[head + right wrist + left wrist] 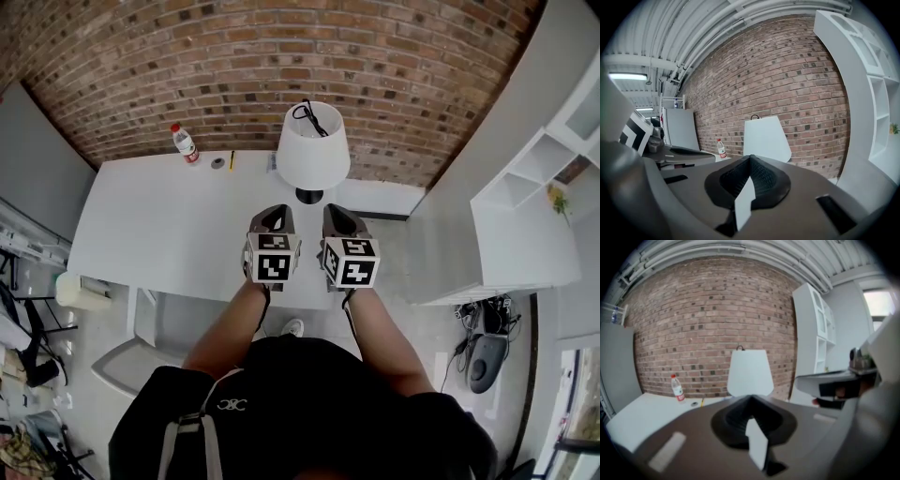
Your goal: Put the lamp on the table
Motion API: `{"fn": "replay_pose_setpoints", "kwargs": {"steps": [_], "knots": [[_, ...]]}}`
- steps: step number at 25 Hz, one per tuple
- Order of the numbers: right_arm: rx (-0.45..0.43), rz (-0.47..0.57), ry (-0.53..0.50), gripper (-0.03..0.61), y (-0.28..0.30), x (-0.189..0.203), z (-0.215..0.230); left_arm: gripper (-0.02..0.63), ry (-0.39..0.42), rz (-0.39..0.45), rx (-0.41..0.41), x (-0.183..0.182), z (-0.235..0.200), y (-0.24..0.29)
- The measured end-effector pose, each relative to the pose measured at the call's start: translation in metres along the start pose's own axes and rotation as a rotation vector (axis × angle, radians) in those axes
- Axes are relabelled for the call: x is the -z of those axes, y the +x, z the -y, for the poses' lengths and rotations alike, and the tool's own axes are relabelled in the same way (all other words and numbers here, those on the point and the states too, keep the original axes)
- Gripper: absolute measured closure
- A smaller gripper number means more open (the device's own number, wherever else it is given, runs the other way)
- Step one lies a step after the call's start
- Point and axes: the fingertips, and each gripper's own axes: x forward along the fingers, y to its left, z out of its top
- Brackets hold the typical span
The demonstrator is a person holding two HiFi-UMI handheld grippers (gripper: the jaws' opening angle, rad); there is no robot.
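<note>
A white surface [159, 225] ran along a brick wall. A bottle [185, 142] stood at its far edge, at about 11 o'clock from the person. The left tool [274, 214] was held level above the near part of the surface, its jaws pressed together on nothing. The lamp [313, 150] stood upright at 12 o'clock, at the far right corner of the surface, well beyond both tools. The right tool [339, 214] hung just beside the left one, its jaws also together and empty. A white shelf [534, 178] stood at 2 o'clock.

The lamp looked already placed. If it needed shifting inward, both tools would have to spread first, take it low under the shade [315, 141] and keep it upright, clear of the cord [311, 114] lying on top.

The shade hid the stem and most of the dark base [309, 196]. Whether the base sat wholly on the surface could not be told. Each tool's own body filled the lower half of its view.
</note>
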Motion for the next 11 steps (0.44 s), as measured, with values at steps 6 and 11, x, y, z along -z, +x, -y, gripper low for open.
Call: {"fn": "replay_pose_setpoints", "kwargs": {"steps": [6, 11], "knots": [[-0.005, 0.003, -0.020, 0.580, 0.0001, -0.0032, -0.0029, 0.614, -0.006, 0.001, 0.005, -0.0018, 0.0007, -0.0024], [-0.002, 0.009, -0.064, 0.580, -0.0012, -0.0070, -0.0068, 0.614, -0.011, 0.009, 0.009, -0.0076, 0.0025, -0.0046]]}}
